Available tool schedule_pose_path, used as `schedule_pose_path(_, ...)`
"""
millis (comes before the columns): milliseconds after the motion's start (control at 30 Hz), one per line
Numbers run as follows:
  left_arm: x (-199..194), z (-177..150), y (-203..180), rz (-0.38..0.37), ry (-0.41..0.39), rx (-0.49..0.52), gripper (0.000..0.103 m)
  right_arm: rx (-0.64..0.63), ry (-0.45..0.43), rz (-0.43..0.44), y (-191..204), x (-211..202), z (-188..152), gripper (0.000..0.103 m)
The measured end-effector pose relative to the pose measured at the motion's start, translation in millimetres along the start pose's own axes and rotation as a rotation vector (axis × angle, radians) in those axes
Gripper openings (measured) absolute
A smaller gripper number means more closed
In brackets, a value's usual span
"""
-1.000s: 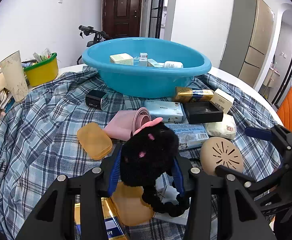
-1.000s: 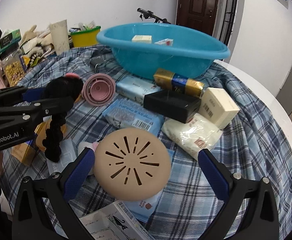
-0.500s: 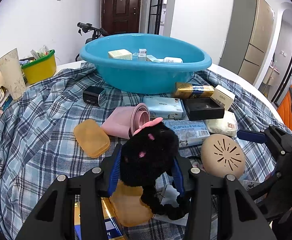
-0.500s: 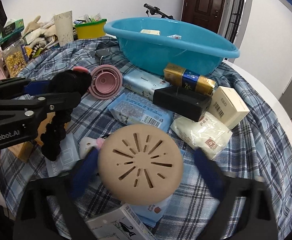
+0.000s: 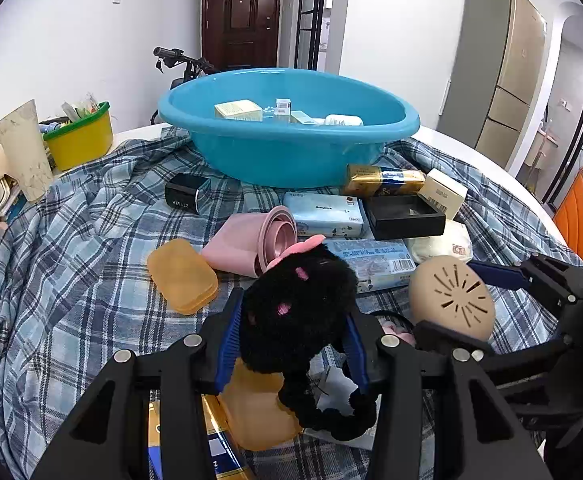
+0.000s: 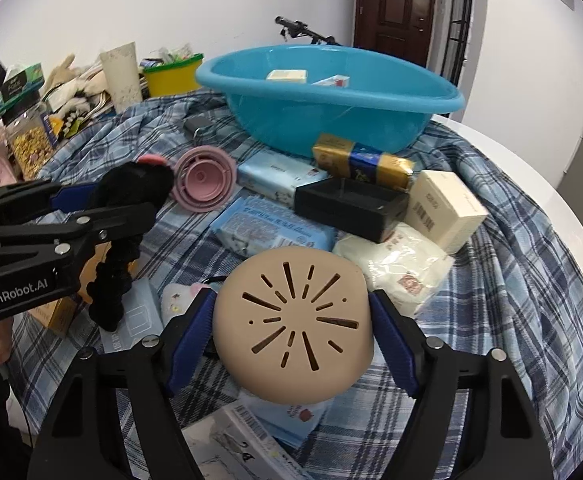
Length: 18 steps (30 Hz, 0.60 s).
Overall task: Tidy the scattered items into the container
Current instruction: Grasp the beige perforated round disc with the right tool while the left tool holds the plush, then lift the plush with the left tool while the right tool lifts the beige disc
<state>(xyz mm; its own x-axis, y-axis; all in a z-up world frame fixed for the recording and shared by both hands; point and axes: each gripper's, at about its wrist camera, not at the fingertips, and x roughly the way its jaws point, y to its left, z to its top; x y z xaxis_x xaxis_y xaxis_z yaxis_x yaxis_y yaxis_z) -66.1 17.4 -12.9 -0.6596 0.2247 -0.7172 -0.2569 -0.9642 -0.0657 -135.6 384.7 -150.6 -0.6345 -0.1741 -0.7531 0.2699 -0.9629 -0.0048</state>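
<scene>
Left wrist view
Left hand-held gripper (image 5: 291,344): its two blue pads squeeze the black fluffy toy (image 5: 295,312) from both sides. The toy is off the table.
Black fluffy toy: soft and squashy, and it looks light. It has small pink bits on it, and a bumpy black loop hangs loose under it. That loop could catch on things. The fat round middle is the best place to hold it, and that is where the pads are.
Blue tub (image 5: 291,156): this is where the things go. It sits at the far side of the checked cloth (image 5: 71,248), well apart from the toy. A few small boxes are already inside.
Tan round lid (image 5: 451,298): it sits to the right, between the other gripper's fingers.

Right wrist view
Right hand-held gripper (image 6: 291,334): its jaws are closing, and the tan round lid is between them. The blue pads sit right at its two sides. It looks like they touch it.
Tan round lid: it looks hard and smooth, with thin slots cut in the top. Its round sides could slip, so hold it across the widest part.
Things around it: blue packs, a black box (image 6: 351,208), a cream box (image 6: 443,210) and a white bag (image 6: 395,268) lie just behind it on the cloth.
Blue tub: it is far back, past all those things.
</scene>
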Motion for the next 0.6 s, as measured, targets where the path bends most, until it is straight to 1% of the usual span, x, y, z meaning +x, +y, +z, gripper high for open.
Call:
schedule_pose_path(333,-2.9,-0.4,-5.8,0.021,-0.015,0.020,0.047,0.043,-0.085,-0.068,-12.9,-18.2,4.4,0.075)
schedule_pose_path(500,-8.1,2.1,-8.3,0.025,-0.039,0.022,0.047,0.062,-0.110,-0.066,-17.7,-24.5,6.6,0.075)
schedule_pose_path(600,-13.5,5.7,-9.1,0.029,-0.065,0.019,0.047,0.068,-0.143,-0.078,-18.4,-31.7,9.0,0.075)
